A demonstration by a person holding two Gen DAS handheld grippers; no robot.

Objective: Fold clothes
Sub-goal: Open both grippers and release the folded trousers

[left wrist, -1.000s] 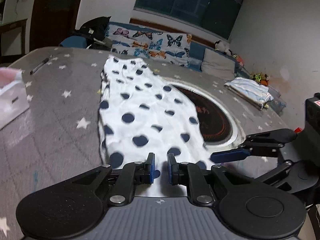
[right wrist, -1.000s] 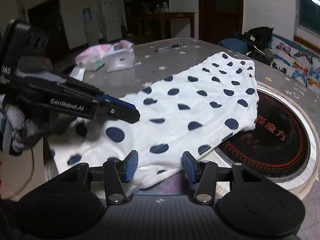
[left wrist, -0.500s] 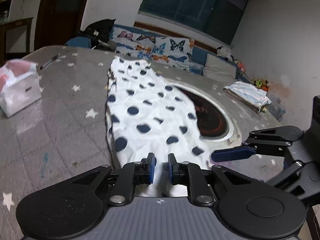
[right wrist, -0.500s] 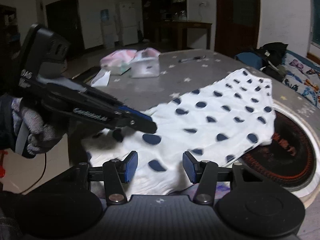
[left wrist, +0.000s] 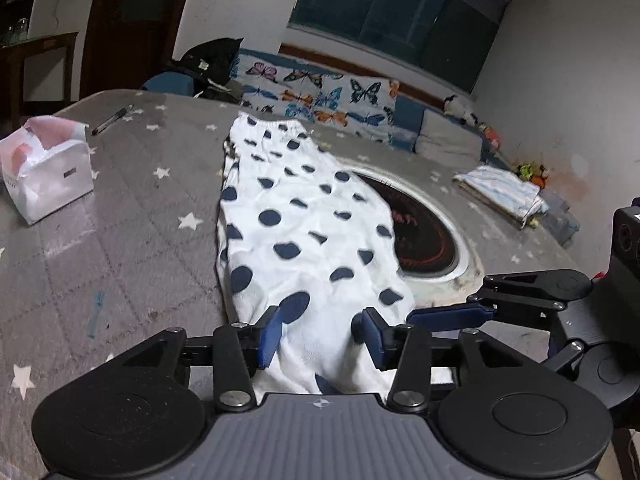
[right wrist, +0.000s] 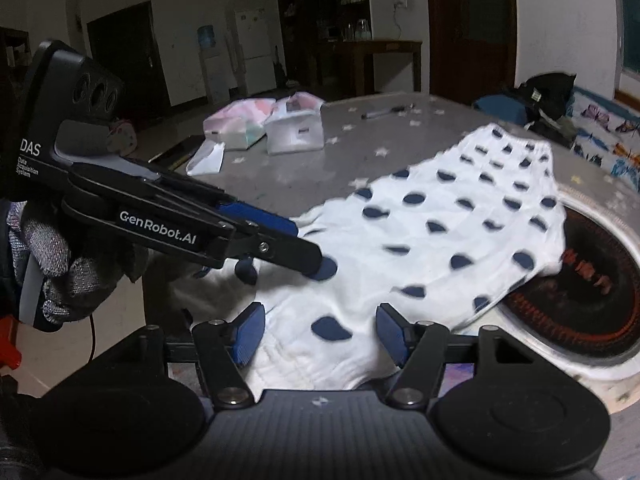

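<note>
My left claw (left wrist: 320, 334) is opening, its blue pads (left wrist: 269, 336) standing apart with the near hem of the polka-dot garment (left wrist: 304, 232) lying between them; the cloth runs through the gap, and the pads do not look pressed on it. My right claw (right wrist: 318, 334) is opening too, its pads apart on either side of the same near edge, the white fabric bunched loosely between them and not clamped.

The garment, white with dark blue dots, lies stretched out flat along the desk (left wrist: 120, 220), which has a grey cover printed with white stars. Its far end, with a gathered band, reaches toward the butterfly-print cushions (left wrist: 320, 96) beyond the desk. One long side of it overlaps the round black hotplate (left wrist: 424, 240) set in the desk's middle.

In the right wrist view my left claw comes in from the left, held by my hand in a grey knit glove (right wrist: 60, 268), its tip over the garment's near corner. In the left wrist view the right claw's blue finger (left wrist: 452, 314) sits just beside the garment's near right corner.

A tissue pack (left wrist: 48, 176) and a pen (left wrist: 112, 119) lie on the desk, well apart from the garment. Folded striped cloth (left wrist: 500, 192) rests at the far right edge.
</note>
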